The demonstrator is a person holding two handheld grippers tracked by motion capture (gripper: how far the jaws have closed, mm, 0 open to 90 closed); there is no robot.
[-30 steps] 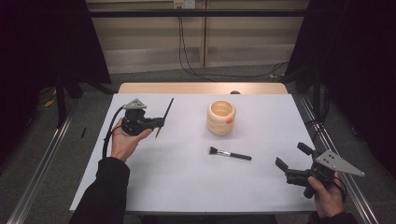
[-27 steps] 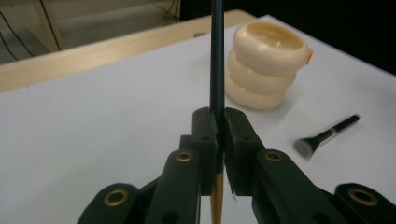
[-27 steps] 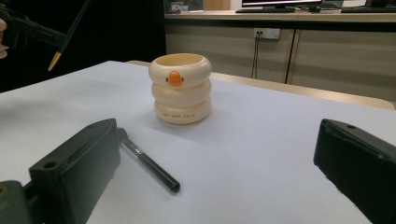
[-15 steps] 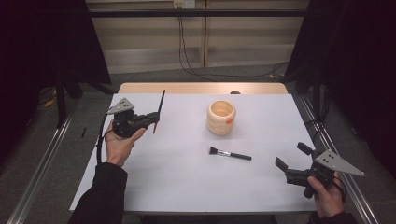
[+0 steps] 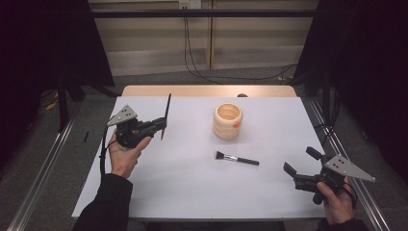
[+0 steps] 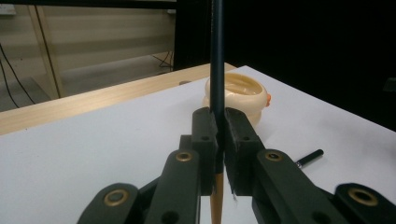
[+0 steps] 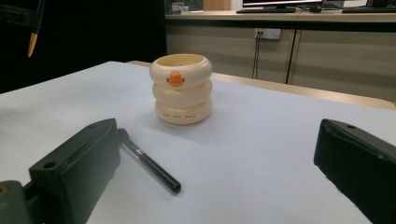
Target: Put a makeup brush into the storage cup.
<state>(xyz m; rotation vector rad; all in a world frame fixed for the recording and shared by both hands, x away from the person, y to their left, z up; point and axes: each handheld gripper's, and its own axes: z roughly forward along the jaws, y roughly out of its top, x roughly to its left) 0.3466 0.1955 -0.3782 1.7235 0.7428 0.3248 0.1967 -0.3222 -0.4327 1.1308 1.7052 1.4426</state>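
Observation:
My left gripper (image 5: pixel 162 124) is lifted over the left side of the white table (image 5: pixel 192 192), shut on a thin dark pencil-like stick (image 5: pixel 167 108) with an orange-brown tip that stands nearly upright. In the left gripper view the stick (image 6: pixel 216 56) runs up between the closed pads (image 6: pixel 205 135). A cream ringed cup (image 5: pixel 227 120) with an orange spot stands at mid-table, right of that gripper. A small black makeup brush (image 5: pixel 236 158) lies flat in front of the cup. My right gripper (image 5: pixel 301 166) is open near the front right corner, nothing between its jaws.
A wooden strip (image 5: pixel 207 91) edges the table's far side. Metal rails (image 5: pixel 33 192) run along the floor on both sides, and cables (image 5: pixel 192 53) hang by the back wall. In the right gripper view the cup (image 7: pixel 181 88) and the brush (image 7: pixel 149 161) lie ahead.
My left gripper has drifted to the left and slightly up, and the stick in it has tilted from slanted to nearly upright. The right gripper, cup and brush have stayed put.

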